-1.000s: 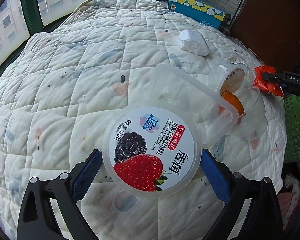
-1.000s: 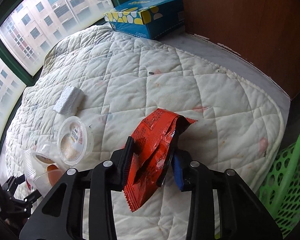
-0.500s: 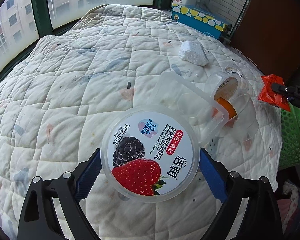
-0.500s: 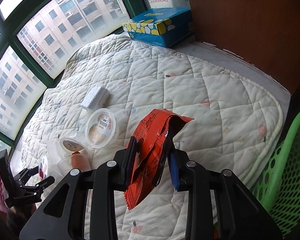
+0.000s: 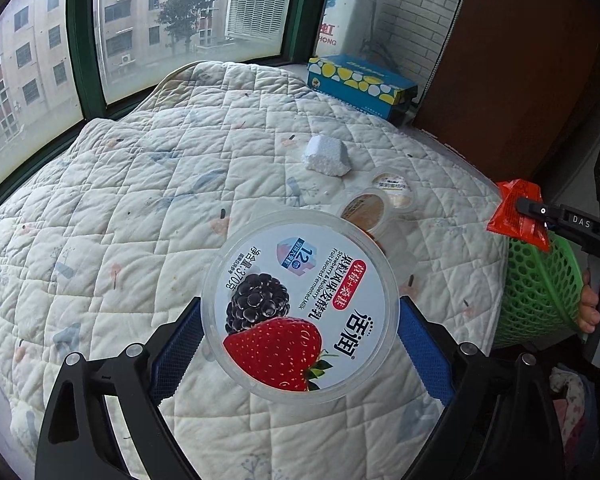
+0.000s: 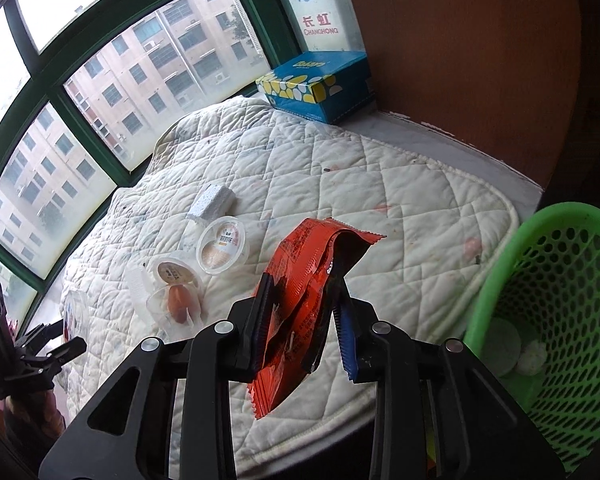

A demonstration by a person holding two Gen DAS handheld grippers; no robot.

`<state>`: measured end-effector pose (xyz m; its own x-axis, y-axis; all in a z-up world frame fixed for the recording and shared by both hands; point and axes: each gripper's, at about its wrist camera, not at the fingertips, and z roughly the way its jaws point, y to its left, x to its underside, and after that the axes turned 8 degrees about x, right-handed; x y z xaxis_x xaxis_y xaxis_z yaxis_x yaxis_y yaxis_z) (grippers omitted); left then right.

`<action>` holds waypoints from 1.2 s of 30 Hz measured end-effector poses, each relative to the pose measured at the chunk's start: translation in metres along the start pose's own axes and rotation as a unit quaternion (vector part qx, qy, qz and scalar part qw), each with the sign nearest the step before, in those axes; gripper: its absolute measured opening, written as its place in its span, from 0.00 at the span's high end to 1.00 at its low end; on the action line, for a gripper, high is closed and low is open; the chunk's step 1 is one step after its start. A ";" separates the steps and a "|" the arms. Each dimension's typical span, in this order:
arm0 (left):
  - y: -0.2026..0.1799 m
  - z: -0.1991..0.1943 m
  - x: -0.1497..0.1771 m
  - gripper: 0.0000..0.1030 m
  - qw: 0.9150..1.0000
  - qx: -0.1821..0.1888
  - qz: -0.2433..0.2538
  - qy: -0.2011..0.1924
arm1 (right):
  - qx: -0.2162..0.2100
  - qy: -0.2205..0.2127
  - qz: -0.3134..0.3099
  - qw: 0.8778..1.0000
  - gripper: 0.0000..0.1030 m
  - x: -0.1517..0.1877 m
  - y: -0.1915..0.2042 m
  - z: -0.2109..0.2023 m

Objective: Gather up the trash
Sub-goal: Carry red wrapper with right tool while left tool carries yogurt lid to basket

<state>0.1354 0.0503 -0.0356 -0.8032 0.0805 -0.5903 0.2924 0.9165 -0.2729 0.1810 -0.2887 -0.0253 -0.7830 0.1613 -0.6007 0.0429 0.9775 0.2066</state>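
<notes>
1. the left wrist view sits just behind the left gripper, raised above the near edge of the quilted pad, looking across it toward the window and the blue tissue box; a yogurt tub held between the fingers fills the close foreground.
2. the right wrist view sits just behind the right gripper, above the pad's corner beside the green basket, facing the same window and box.
3. both views share the pad, the box, the foam block and the small cups.
4. each view catches the other gripper at its edge, and.
</notes>
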 end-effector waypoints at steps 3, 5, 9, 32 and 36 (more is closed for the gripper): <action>-0.025 -0.004 -0.007 0.13 1.000 0.010 0.018 -0.008 | 0.012 -0.007 -0.002 1.000 0.71 0.006 -0.014 -0.012; -0.043 -0.004 -0.011 0.13 0.999 0.020 0.028 -0.012 | 0.022 -0.012 -0.004 1.000 0.71 0.010 -0.024 -0.021; -0.078 0.001 -0.019 0.13 0.998 0.042 0.048 -0.015 | 0.040 -0.022 0.001 0.999 0.71 0.016 -0.048 -0.037; -0.248 0.051 -0.063 0.13 0.980 0.140 0.144 0.006 | 0.125 -0.050 0.058 0.989 0.60 0.048 -0.177 -0.101; -0.267 0.062 -0.064 0.13 0.977 0.146 0.157 0.017 | 0.129 -0.057 0.068 0.988 0.48 0.052 -0.189 -0.110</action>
<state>0.1408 -0.2242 0.0275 -0.6651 0.3582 -0.6552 0.6590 0.6942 -0.2895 0.0635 -0.4798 -0.0107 -0.6849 0.2937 -0.6669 0.3111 0.9454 0.0968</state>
